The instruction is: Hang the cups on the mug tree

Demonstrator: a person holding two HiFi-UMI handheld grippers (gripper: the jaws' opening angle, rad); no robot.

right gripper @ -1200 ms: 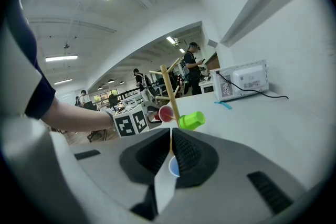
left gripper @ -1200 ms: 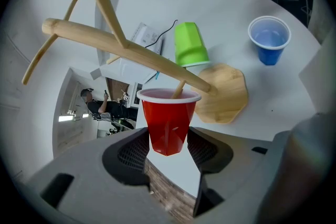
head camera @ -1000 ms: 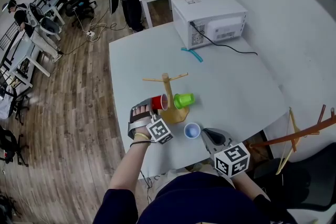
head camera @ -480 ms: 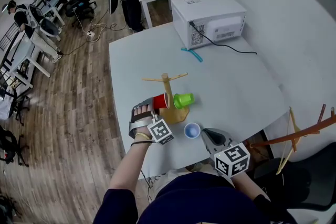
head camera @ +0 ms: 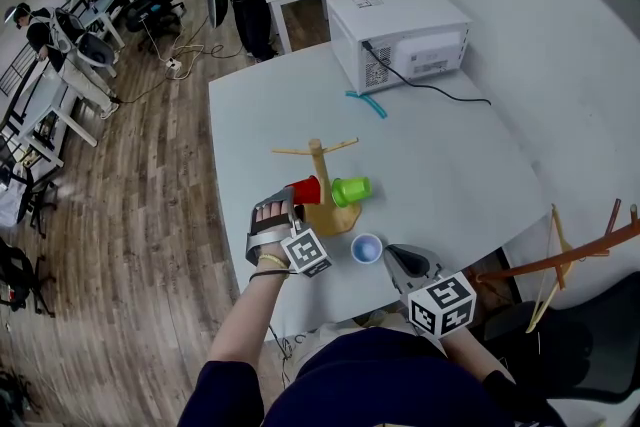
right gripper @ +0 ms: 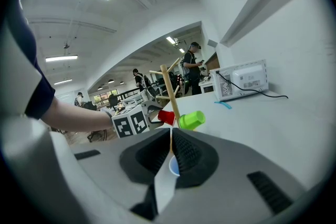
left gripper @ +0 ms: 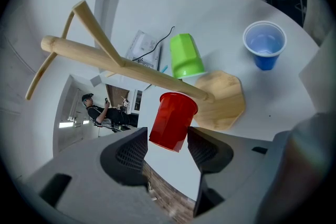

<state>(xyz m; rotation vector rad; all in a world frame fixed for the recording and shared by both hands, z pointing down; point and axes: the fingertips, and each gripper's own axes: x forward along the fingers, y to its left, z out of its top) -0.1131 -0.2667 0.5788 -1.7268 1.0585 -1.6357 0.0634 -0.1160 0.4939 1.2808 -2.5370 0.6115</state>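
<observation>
The left claw [left gripper: 167, 140] is held open, its two pads standing apart on either side of the bottom of the red cup [left gripper: 173, 119]. A thin gap shows on each side, so the pads do not press on it. The red cup lies on its side straight ahead of this claw, with its base towards the claw and its mouth up against the pole of the wooden mug tree [left gripper: 121, 64]. It hangs above the tree's flat base [left gripper: 223, 102]. Beyond the pole, on the far side from the left claw, a green cup [left gripper: 186, 56] also sits on its side at about the same height. No view shows the pegs that carry the two cups. A blue cup [left gripper: 264, 44] stands upright and open on the white worktop [head camera: 450, 165], off to the right of the left claw and past the tree's base. The right claw [right gripper: 171, 152] is closed with its pads together and holds nothing. The blue cup sits just ahead of it, seen through the thin slit between the pads, and the tree with its red and green cups rises further ahead. Well beyond both claws, a white microwave [head camera: 400, 35] sits at the far end of the worktop.
</observation>
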